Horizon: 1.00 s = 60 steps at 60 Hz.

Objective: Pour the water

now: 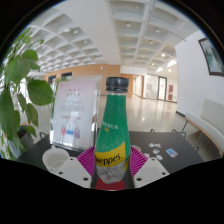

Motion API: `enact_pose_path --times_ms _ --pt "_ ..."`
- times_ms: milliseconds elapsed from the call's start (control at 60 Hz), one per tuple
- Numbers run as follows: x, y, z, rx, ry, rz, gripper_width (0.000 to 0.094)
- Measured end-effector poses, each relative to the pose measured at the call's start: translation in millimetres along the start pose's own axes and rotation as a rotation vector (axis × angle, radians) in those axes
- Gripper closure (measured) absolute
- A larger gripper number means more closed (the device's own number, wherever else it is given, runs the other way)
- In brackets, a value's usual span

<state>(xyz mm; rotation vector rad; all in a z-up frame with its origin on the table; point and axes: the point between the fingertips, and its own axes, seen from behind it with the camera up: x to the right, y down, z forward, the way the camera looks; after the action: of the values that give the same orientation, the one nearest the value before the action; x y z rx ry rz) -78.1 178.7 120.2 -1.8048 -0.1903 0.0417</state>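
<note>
Tool [112,168] clamped on a green Schweppes bottle [114,130].
I read "Schweppes" on its yellow label; both pink pads [88,160] press its sides, so it stands upright between the fingers above the dark bench [175,150], a white cup [55,158] just left, a leafy plant [20,90] beyond.

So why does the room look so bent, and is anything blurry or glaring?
In the gripper view, the wide-angle lens curves the ceiling into an arc; daylight glares at the far windows; the green bottle between the fingers is sharp enough to read its label.
</note>
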Motion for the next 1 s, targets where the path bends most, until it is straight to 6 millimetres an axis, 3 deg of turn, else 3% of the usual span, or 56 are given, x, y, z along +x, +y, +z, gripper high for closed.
enact_pose_path --times_ms 83,100,117,183,217,300,417,483,533,717,850,1000 --pt "1.6 31.9 8.5 -0.051 -0.005 -0.009 0.0512" --pt "-6.5 37.6 7.6 -0.06 0.0 -0.01 0.0513" --pt "3.4 44.5 10.0 -0.067 0.003 -0.012 0.0513" --pt "8.6 62.9 12.5 -0.094 0.013 -0.011 0.0501" --pt "8.7 54.6 12.5 -0.059 0.016 -0.003 0.0512" --pt "14.6 62.1 8.6 -0.051 0.025 0.003 0.0493" --pt "11.5 64.2 5.7 -0.086 0.042 -0.007 0.0313" --pt "8.8 63.9 -4.4 -0.11 0.033 0.01 0.0061" --pt "10.5 61.8 -15.4 -0.123 0.038 0.015 0.0097" --pt "15.2 39.6 -90.3 -0.132 0.083 0.017 0.008" --pt "9.1 17.1 -172.4 -0.115 0.107 0.037 0.0079" --pt "-3.6 4.8 -267.4 -0.116 0.114 0.063 0.0081"
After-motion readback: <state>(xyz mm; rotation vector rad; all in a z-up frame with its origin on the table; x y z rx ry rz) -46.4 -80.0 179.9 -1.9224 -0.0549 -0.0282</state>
